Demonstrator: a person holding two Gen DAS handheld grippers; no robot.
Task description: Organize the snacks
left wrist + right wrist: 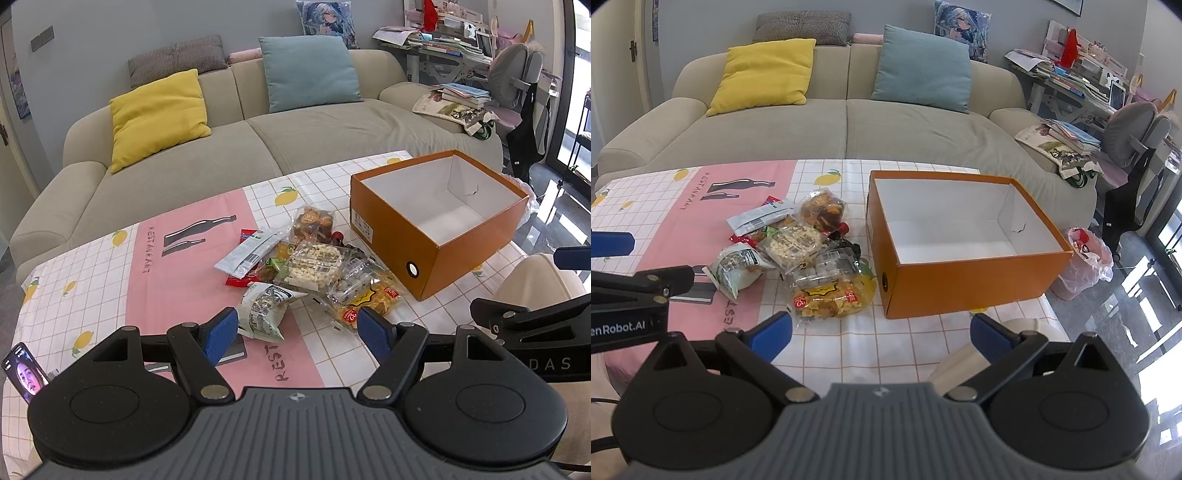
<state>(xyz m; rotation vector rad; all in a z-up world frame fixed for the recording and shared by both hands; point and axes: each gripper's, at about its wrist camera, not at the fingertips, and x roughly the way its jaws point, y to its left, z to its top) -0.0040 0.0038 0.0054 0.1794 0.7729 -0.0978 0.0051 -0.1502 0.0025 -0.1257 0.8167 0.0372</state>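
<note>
Several wrapped snacks lie in a pile on the tablecloth, left of an empty orange box with a white inside. Nearest are a green-white packet and a yellow bag of chips. My left gripper hovers open just short of the pile, its blue pads beside the green-white packet and the yellow bag. My right gripper is open over bare cloth, in front of the box and right of the pile. Neither holds anything.
The table carries a pink and white checked cloth. A phone stands at its near left corner. A beige sofa with cushions runs behind. A bin with a pink bag stands right of the table.
</note>
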